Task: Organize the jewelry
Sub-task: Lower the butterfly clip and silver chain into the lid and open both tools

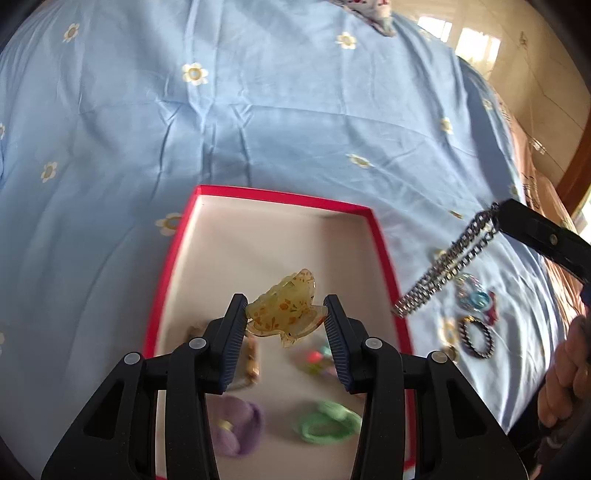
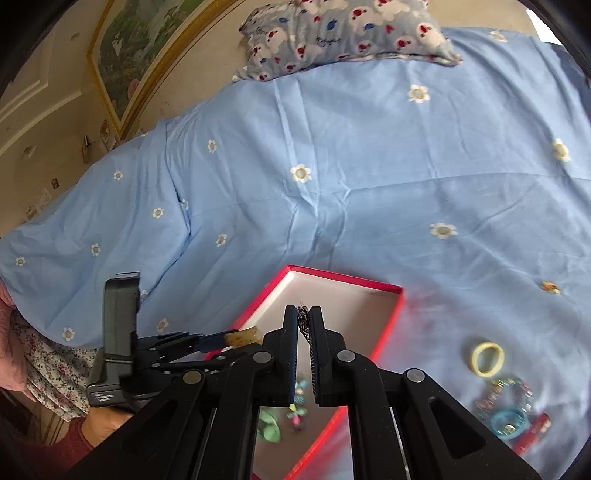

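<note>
A red-rimmed box [image 1: 280, 195] with a pale inside lies on the blue bedspread. My left gripper [image 1: 287, 308] is shut on a yellow translucent butterfly hair clip [image 1: 284, 310] and holds it above the box. My right gripper [image 2: 303, 314] is shut on a silver chain [image 2: 302, 317]. In the left wrist view the chain [image 1: 443, 262] hangs from the right gripper [image 1: 496, 218] over the box's right rim. The box [image 2: 391, 314] also shows in the right wrist view, with the left gripper [image 2: 221, 338] and the clip [image 2: 243, 336] at its left.
Inside the box lie a purple scrunchie [image 1: 236, 432], green hair ties [image 1: 328, 422] and small colourful pieces [image 1: 317, 360]. On the bedspread to the right lie a yellow hair tie [image 2: 487, 359], beaded bracelets [image 2: 506, 397], a blue ring [image 2: 509, 421] and a dark ring [image 1: 476, 338]. A pillow [image 2: 347, 33] lies at the far end.
</note>
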`<action>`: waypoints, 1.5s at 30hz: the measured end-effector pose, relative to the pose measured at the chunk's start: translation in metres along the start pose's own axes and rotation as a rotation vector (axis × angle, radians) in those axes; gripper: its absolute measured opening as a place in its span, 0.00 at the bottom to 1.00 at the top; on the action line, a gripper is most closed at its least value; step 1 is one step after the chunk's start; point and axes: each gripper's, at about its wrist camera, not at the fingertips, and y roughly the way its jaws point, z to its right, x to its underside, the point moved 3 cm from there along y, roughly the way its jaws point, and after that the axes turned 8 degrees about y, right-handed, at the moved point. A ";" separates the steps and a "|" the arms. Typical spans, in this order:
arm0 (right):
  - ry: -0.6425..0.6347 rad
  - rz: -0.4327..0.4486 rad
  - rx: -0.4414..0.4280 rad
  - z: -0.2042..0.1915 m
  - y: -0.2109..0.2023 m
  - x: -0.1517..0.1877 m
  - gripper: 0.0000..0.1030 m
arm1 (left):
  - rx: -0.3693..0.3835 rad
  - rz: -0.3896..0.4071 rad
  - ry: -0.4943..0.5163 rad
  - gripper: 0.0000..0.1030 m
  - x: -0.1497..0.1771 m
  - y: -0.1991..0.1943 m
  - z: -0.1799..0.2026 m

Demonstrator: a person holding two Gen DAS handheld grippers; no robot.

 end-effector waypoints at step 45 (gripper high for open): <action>0.101 -0.262 0.045 0.043 0.117 0.051 0.12 | -0.085 -0.159 -0.028 0.53 -0.002 0.067 -0.032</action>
